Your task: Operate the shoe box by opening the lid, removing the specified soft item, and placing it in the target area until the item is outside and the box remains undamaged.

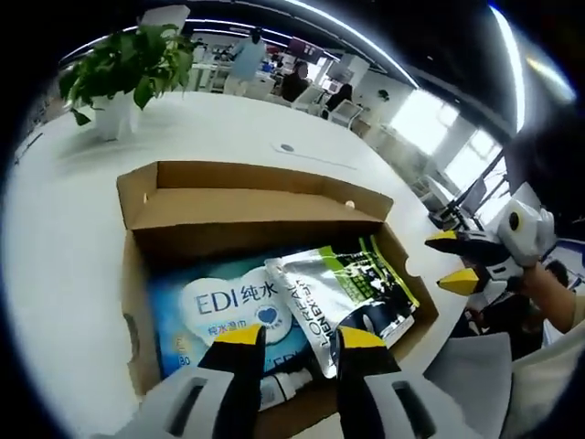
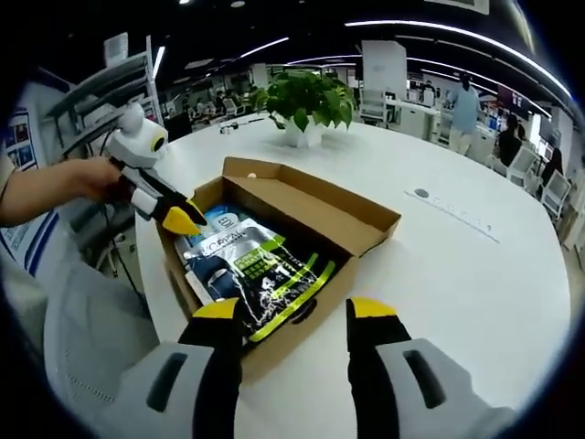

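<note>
I hold the left hand-held gripper (image 1: 291, 336) over the near edge of the open brown cardboard shoe box (image 1: 137, 274), jaws apart and empty. The right hand-held gripper (image 2: 294, 312) hovers at the opposite side wall, jaws likewise apart and empty. The lid flap (image 2: 320, 206) already stands back, so I judge the step in hand to be the grasp of the soft item.

Procedure, as I judge it:
1. Select the target. The silver and green soft foil pouch (image 1: 343, 293) lies uppermost, overlapping the blue wet-wipe pack with white lettering (image 1: 219, 306).
2. Approach the pouch by a free edge or corner (the sealed rim gives firmer purchase than the slack middle).
3. Keep the jaw tips off the cardboard walls; pressing a wall risks creasing the box.
4. Lift vertically until the pouch clears the rim, then carry it to the white round desk (image 2: 457, 265).

Item appearance: the pouch is glossy, wrinkled and lies tilted inside the box, silver end toward one corner, green-striped dark print toward the other. It looks limp and likely sags when raised.
</note>
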Demonstrator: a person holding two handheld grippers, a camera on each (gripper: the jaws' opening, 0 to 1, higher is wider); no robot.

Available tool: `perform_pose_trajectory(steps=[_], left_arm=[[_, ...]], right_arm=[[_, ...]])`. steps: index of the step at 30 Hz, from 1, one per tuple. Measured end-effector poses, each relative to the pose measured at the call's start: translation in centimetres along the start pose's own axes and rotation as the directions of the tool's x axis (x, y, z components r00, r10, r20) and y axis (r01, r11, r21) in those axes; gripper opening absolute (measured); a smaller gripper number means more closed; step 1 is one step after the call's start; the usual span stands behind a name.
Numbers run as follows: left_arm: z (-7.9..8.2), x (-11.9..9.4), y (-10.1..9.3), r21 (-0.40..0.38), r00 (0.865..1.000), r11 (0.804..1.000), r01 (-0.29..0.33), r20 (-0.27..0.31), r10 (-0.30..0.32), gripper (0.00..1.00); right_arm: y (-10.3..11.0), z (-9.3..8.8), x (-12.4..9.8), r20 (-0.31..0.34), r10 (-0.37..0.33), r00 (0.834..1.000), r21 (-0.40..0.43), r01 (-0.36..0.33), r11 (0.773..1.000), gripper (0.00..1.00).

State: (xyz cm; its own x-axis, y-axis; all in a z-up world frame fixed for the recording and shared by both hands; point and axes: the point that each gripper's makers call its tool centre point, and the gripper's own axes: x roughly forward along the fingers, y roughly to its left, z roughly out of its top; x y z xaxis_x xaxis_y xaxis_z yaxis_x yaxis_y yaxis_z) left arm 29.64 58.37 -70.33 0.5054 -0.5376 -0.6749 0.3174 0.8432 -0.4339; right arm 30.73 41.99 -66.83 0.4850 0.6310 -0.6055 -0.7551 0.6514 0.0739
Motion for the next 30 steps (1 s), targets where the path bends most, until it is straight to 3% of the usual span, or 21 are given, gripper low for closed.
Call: perform_pose_trajectory(steps=[14,21,30], left_arm=[[-2.1,1.9,-1.1,-0.057,0.997,0.998,0.040,-0.058,-0.043,0.22],[-1.8,1.5,-1.1,-0.051,0.998,0.998,0.041,-0.041,-0.044,0.22],[-1.6,1.5,-1.3,-0.040,0.998,0.998,0.051,-0.033,-0.052,0.06]], right_arm=[[1.4,-0.6,-0.2,0.000,0.017,1.000,-0.015,-0.017,1.000,0.40],[1.5,-0.6,-0.2,0.000,0.020,1.000,-0.019,-0.020,1.000,0.40],[1.7,-0.6,0.1,0.001,0.028,1.000,-0.016,-0.028,0.999,0.39]])
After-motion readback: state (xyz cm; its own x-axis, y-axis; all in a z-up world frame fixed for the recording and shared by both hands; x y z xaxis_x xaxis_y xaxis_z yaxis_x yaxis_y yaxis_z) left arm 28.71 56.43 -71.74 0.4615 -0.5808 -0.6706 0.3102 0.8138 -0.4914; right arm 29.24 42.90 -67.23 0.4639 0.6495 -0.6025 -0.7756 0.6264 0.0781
